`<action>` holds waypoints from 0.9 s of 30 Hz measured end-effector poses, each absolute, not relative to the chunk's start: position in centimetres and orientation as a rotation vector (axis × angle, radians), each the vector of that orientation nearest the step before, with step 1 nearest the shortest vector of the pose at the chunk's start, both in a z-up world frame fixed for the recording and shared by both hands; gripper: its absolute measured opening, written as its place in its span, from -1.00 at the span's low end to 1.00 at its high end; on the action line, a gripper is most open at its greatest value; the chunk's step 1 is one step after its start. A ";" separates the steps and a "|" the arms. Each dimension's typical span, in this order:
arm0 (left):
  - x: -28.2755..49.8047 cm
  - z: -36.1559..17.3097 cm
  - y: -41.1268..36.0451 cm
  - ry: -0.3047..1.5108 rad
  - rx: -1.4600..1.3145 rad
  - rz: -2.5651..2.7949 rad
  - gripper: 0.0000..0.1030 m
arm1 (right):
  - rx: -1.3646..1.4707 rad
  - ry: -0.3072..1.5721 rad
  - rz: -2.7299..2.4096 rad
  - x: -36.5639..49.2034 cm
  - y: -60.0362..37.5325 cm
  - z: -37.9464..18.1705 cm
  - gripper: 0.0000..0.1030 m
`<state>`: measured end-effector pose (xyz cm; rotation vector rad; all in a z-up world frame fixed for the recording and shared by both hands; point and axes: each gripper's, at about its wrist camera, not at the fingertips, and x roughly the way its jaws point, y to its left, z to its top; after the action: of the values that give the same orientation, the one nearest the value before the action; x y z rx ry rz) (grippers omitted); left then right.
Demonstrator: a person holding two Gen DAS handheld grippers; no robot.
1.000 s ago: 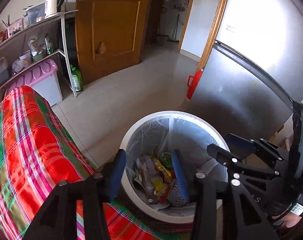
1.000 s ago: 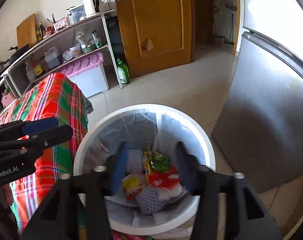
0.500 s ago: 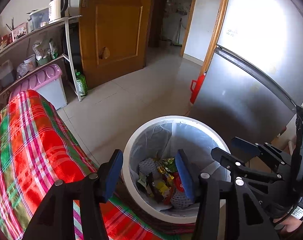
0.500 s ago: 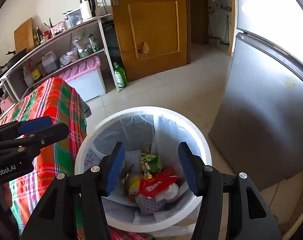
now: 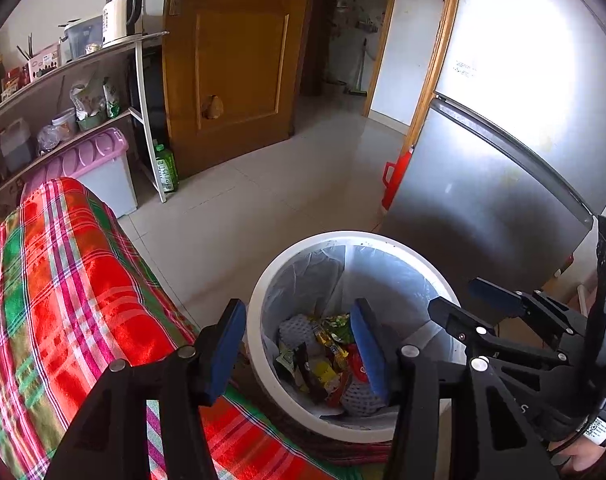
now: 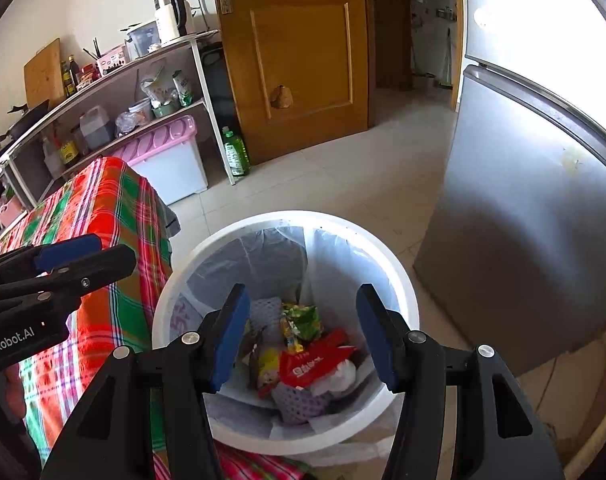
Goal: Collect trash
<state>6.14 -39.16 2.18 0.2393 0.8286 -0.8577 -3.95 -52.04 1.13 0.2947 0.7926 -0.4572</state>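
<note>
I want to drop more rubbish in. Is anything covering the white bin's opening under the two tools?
Nothing visible does. The white bin has no lid on it, and the right tool and left tool both stand open and empty above the wrappers already lying inside.

A: The wrappers (image 6: 303, 356) in the white bin (image 6: 399, 280) are a jumble, labels too small to read, and the bin's near rim sits behind the gripper fingers.

B: Yep, and the checked cloth (image 5: 63, 300) runs off the left edge.
</note>
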 end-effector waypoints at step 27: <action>3.7 2.4 -36.6 0.792 0.231 -0.782 0.05 | 0.344 0.771 -0.538 -6.9 -49.9 1.4 0.09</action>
<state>3.74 -36.56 2.44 0.2312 0.7916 -0.7817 -6.92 -49.93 1.37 0.3443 0.7709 -0.5378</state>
